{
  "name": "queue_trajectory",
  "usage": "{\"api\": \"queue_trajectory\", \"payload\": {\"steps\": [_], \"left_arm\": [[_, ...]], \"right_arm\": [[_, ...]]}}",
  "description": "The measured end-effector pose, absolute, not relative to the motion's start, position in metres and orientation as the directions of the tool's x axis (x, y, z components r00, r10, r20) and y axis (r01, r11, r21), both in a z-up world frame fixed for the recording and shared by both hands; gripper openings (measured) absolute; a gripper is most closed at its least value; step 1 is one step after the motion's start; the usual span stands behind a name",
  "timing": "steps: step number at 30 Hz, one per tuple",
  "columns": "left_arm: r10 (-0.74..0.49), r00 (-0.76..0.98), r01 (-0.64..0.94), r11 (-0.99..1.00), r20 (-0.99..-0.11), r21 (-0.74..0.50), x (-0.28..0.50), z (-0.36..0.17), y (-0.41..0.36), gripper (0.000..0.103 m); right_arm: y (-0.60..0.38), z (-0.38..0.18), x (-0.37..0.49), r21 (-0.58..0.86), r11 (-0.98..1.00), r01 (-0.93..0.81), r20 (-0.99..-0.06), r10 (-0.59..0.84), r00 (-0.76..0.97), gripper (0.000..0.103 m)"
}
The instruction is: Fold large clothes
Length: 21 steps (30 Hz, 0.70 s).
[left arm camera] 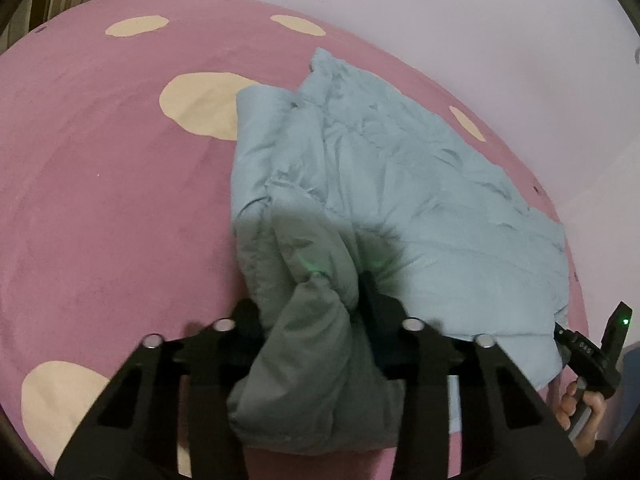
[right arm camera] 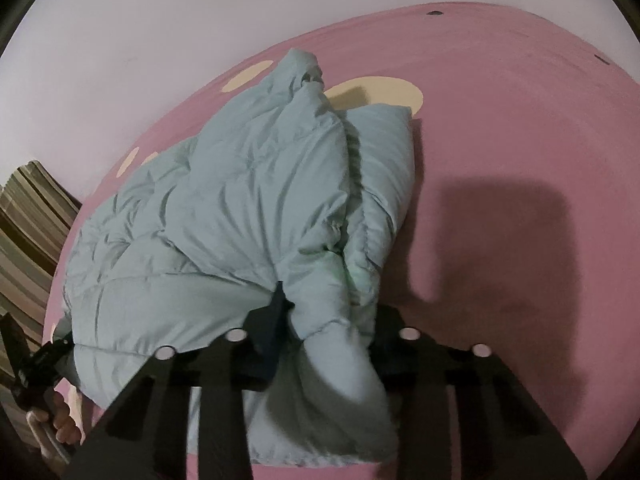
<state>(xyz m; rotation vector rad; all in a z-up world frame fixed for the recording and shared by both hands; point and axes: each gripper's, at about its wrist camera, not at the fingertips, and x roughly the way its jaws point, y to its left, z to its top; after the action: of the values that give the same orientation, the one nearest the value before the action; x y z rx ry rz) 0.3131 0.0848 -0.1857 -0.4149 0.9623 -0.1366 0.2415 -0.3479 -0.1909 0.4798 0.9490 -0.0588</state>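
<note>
Both grippers pinching the puffer jacket's [left arm camera: 400,184] near hem: left gripper [left arm camera: 316,304], right gripper [right arm camera: 324,312]. Jacket lies on the pink spotted bedcover [left arm camera: 100,200]. Lift both corners evenly, carry toward collar, keep hem taut.

We see our left gripper [left arm camera: 310,300] closed on a bunched fold of the pale blue quilted puffer jacket [left arm camera: 400,200], the padded cloth bulging out between and below its black fingers [left arm camera: 376,296]. The rest of the jacket lies rumpled across the pink bedcover with cream oval spots [left arm camera: 100,180]. At the right edge, our right gripper [left arm camera: 560,330] meets the jacket's far corner, with a hand [left arm camera: 580,408] around its handle. A pale wall [left arm camera: 480,20] stands behind.
</note>
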Motion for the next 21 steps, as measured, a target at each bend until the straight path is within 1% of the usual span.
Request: {"api": "queue_trajectory", "payload": {"steps": [1, 3, 6, 13, 21], "left_arm": [[-0.295, 0.576, -0.065, 0.913, -0.762, -0.403, 0.311, -0.185, 0.085, 0.026], [-0.294, 0.591, -0.057, 0.913, -0.751, -0.403, 0.307, -0.180, 0.086, 0.021], [-0.284, 0.606, -0.053, 0.917, -0.743, -0.395, 0.300, -0.173, 0.087, 0.017], [-0.267, 0.614, -0.077, 0.916, -0.743, -0.393, 0.263, -0.164, 0.103, 0.016], [-0.255, 0.624, -0.108, 0.908, -0.738, -0.405, 0.194, -0.162, 0.134, 0.016]], "right_arm": [[-0.347, -0.190, 0.240, 0.375, 0.892, 0.253, -0.788, 0.163, 0.593, 0.025], [-0.345, -0.186, 0.236, 0.379, 0.891, 0.249, -0.782, 0.164, 0.602, 0.019], [-0.341, -0.181, 0.227, 0.377, 0.894, 0.241, -0.777, 0.164, 0.608, 0.017], [-0.333, -0.177, 0.193, 0.416, 0.883, 0.217, -0.766, 0.212, 0.607, 0.016], [-0.308, -0.178, 0.144, 0.445, 0.879, 0.171, -0.759, 0.269, 0.593, 0.016]]}}
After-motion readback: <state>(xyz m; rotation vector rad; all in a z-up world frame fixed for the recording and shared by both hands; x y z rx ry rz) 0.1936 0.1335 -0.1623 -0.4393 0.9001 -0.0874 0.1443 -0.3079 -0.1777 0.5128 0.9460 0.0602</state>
